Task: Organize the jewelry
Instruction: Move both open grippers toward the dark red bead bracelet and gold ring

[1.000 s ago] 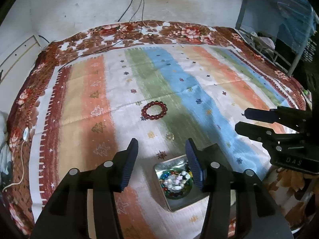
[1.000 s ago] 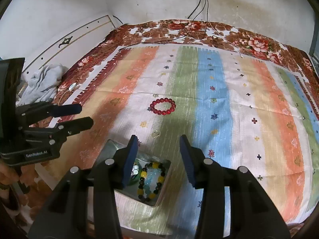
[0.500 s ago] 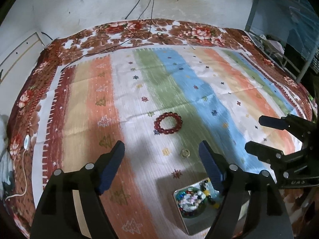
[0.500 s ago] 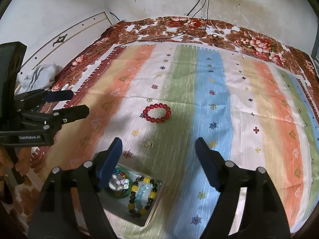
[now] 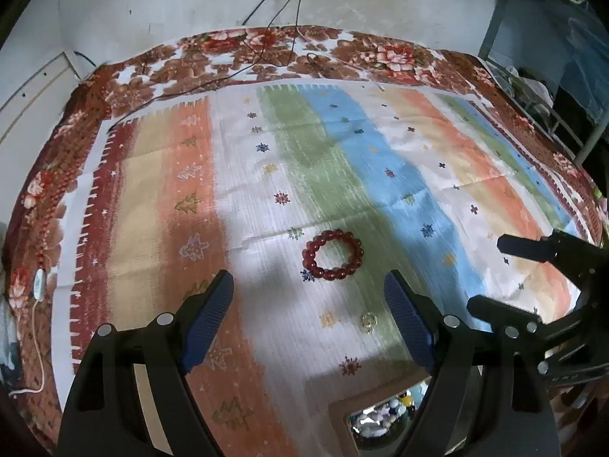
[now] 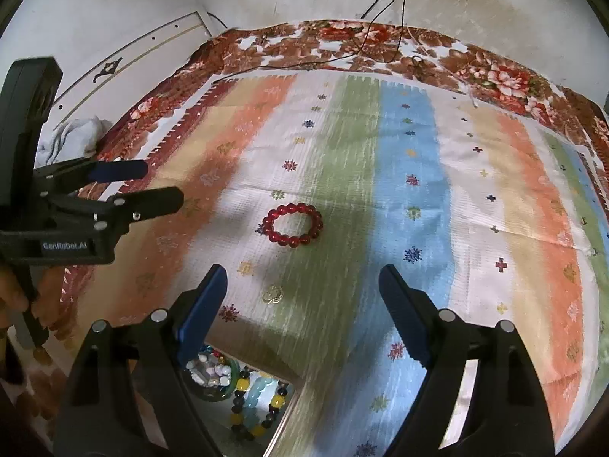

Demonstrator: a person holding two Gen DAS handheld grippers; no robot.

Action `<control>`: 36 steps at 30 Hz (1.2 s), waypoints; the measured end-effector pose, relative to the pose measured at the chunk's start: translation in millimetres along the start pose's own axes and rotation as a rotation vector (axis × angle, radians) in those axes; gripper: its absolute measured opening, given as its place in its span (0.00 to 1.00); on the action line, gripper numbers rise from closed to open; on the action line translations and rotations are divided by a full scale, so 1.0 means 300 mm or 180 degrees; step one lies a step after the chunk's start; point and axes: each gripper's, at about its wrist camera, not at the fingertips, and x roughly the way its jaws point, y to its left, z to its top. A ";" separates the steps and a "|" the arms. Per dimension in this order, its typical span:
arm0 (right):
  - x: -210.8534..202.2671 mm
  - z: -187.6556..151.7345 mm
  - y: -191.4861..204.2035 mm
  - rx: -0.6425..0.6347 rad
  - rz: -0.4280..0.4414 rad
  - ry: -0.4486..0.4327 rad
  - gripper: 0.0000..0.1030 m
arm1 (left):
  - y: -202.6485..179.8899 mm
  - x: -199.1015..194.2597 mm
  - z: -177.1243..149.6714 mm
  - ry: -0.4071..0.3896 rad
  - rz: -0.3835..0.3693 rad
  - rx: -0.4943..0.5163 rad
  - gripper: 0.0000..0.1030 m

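A red bead bracelet (image 5: pixel 332 254) lies flat on the striped cloth; it also shows in the right wrist view (image 6: pixel 292 224). A small gold ring (image 5: pixel 368 319) lies nearer to me, also in the right wrist view (image 6: pixel 272 294). A metal tin (image 6: pixel 281 417) at the near edge holds several bead bracelets (image 6: pixel 253 403); its corner shows in the left wrist view (image 5: pixel 344 405). My left gripper (image 5: pixel 310 318) is open and empty, above the cloth short of the red bracelet. My right gripper (image 6: pixel 300 314) is open and empty, over the tin and ring.
The striped cloth (image 5: pixel 418 175) lies on a floral bedspread (image 5: pixel 380 51). Cables (image 6: pixel 380 7) run down the far wall onto the bed. A grey cloth bundle (image 6: pixel 72 139) lies off the left side. A metal frame (image 5: pixel 533 76) stands at the right.
Both grippers opened wide and pulled back from the tin toward the red bracelet. The tin has slid toward the bottom of both views.
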 end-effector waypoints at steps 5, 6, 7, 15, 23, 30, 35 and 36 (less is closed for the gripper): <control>0.048 0.014 -0.016 0.0022 0.0070 0.0048 0.79 | 0.012 0.061 0.025 0.0051 -0.0055 -0.0060 0.72; 0.058 0.014 -0.017 0.0010 0.0083 0.0068 0.79 | 0.009 0.070 0.026 0.0068 -0.0066 -0.0051 0.71; 0.068 0.014 -0.018 -0.0004 0.0089 0.0087 0.79 | 0.007 0.086 0.028 0.0089 -0.0062 -0.0032 0.71; 0.151 0.012 -0.032 0.0003 0.0112 0.0211 0.79 | 0.009 0.175 0.037 0.0222 -0.0022 0.0034 0.71; 0.206 0.009 -0.011 -0.0084 0.0159 0.0315 0.76 | 0.016 0.245 0.046 0.0325 0.0016 0.0057 0.71; 0.260 0.012 -0.003 -0.0069 0.0323 0.0474 0.69 | 0.013 0.298 0.049 0.0421 0.0018 0.0069 0.71; 0.296 0.006 0.012 -0.0122 0.0379 0.0595 0.67 | 0.007 0.333 0.057 0.0492 -0.0018 0.0111 0.68; 0.306 0.003 0.015 -0.0143 0.0378 0.0629 0.66 | 0.006 0.344 0.059 0.0515 -0.0023 0.0122 0.68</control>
